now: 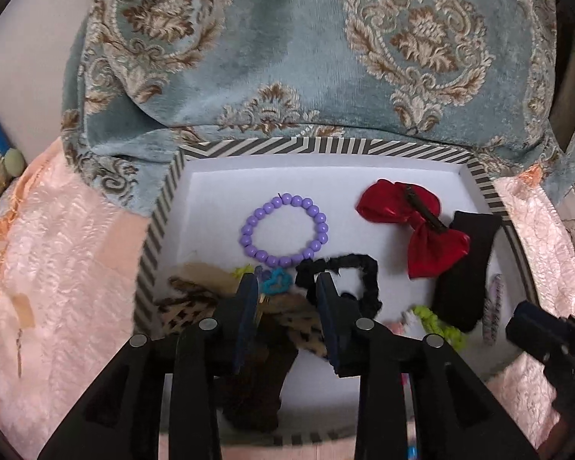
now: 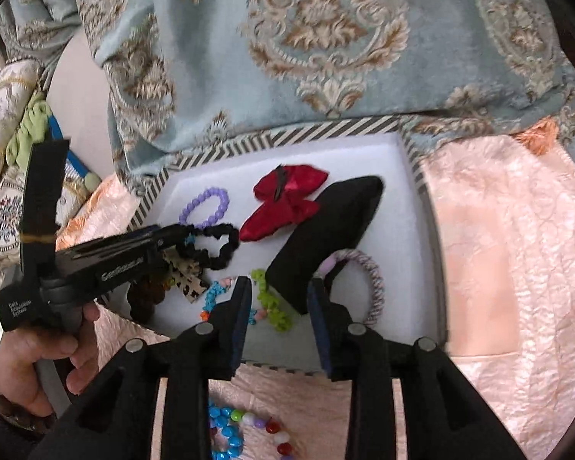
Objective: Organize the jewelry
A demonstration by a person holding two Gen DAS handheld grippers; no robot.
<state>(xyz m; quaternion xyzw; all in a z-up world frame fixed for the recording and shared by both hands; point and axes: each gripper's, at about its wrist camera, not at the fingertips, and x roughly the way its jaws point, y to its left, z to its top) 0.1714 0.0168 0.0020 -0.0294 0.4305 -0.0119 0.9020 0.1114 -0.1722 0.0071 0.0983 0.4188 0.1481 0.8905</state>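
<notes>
Black plastic makes up both tools, each with blue-padded fingers. Over the white floor of a striped-rimmed box [image 1: 161,207], the left tool [image 1: 287,281] has its fingers slightly apart and nothing pinched between them; a small blue scrunchie [image 1: 275,280] and a leopard-print bow [image 1: 188,303] lie right at its tips, a black scrunchie [image 1: 358,274] just to the right, and a purple bead bracelet [image 1: 285,230] beyond. The right tool [image 2: 280,287] hangs at the box's near edge, fingers likewise apart and empty, with a black cloth piece [image 2: 326,230] directly ahead lying partly over a braided lilac hair tie [image 2: 372,283]; a lime-green scrunchie [image 2: 272,306] sits near its left finger. A red satin bow clip [image 2: 283,203] lies further in. Loose coloured beads [image 2: 230,429] rest on the peach bedcover [image 2: 498,268] outside the box, and a blue damask cushion [image 2: 287,38] crowds its far rim.
</notes>
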